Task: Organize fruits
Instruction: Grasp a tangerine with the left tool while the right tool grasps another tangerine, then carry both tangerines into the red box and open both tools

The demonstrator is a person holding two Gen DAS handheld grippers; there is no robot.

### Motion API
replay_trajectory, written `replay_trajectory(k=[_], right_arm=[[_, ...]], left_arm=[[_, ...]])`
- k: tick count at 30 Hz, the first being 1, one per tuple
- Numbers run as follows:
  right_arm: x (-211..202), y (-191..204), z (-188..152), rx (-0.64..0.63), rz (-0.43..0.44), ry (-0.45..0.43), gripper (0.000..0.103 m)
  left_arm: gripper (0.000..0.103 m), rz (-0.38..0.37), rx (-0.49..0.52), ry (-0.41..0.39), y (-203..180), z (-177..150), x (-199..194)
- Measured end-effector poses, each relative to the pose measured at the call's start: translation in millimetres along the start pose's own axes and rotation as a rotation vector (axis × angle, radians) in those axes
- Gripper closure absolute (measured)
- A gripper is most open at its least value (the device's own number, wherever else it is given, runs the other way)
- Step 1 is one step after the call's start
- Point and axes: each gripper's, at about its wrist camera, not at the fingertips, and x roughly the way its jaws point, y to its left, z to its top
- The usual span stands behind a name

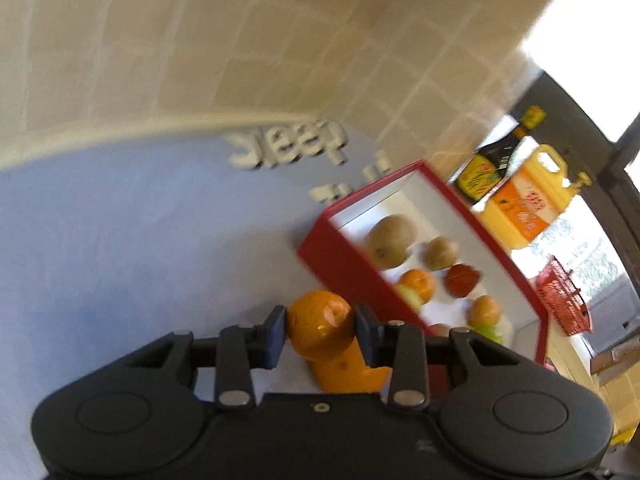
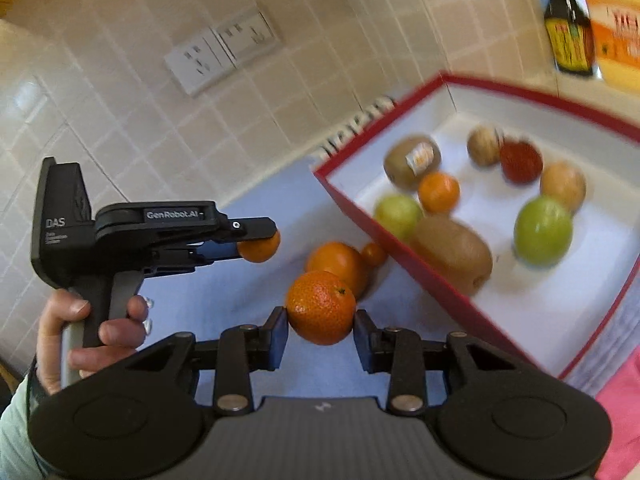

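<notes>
Holding one orange each, both grippers hover above a pale blue cloth [image 1: 120, 240] beside a red-walled box [image 2: 420, 280] of fruit.

Left wrist view: the left gripper [image 1: 320, 334] is clamped on an orange [image 1: 318, 326], pads pressing both sides. Below it, partly hidden behind the fingers, lies another orange shape [image 1: 344, 376], cut off and hard to make out. At 2 o'clock from the held fruit sits the box, its white floor carrying blurred fruit: a large kiwi [image 1: 390, 242], a smaller brown fruit [image 1: 440, 254], a red fruit [image 1: 462, 278], and a small orange [image 1: 418, 284]; the gripper body hides the near corner. Raised white letters [image 1: 286, 146] on the cloth at 12 o'clock read roughly "sleep"; a second word is cut off by the box. A dark bottle [image 1: 490, 164] and a yellow jug [image 1: 528, 200] stand behind the box.

Right wrist view: the right gripper [image 2: 320, 334] is clamped on a mandarin [image 2: 321, 307]. Two more oranges [image 2: 340, 262] lie on the cloth at 12 o'clock, just beside the box's outer wall, one tiny and half hidden. At 9 o'clock a hand [image 2: 80, 340] holds the left gripper, seen side-on, its orange mostly covered by the fingers. Motion blur smears the boxed fruit, including two green apples [image 2: 542, 230].
</notes>
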Motion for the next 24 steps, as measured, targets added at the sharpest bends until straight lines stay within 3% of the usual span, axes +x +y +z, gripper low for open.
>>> replay_trajectory(k=[4,10,15,21,24], right_arm=[[-28.6,-3.2,14.9,-0.010,-0.008,-0.079,0.065],[-66.0,-24.4,62.9,-0.068,-0.163,-0.214,0.065],[-60.2,-66.1,96.5,-0.054,-0.356,-0.147,0.065],[-31.0,-119.7,105.9,-0.002,-0.468,-0.021,0.065],[-7.5,-129.7,107.3,-0.037,-0.559,0.070,0.065]], left_arm=[[0.060,-0.060,0.101,-0.059,-33.8,13.6,-14.8],[0.060,-0.154,0.332,-0.111,-111.2,46.1,-3.7],[0.060,-0.198,0.429,-0.042,-162.5,47.5,51.5],[0.060,-0.146,0.534,0.081,-184.8,23.5,136.6],[0.060,-0.123,0.547,0.117,-187.5,17.0,158.6]])
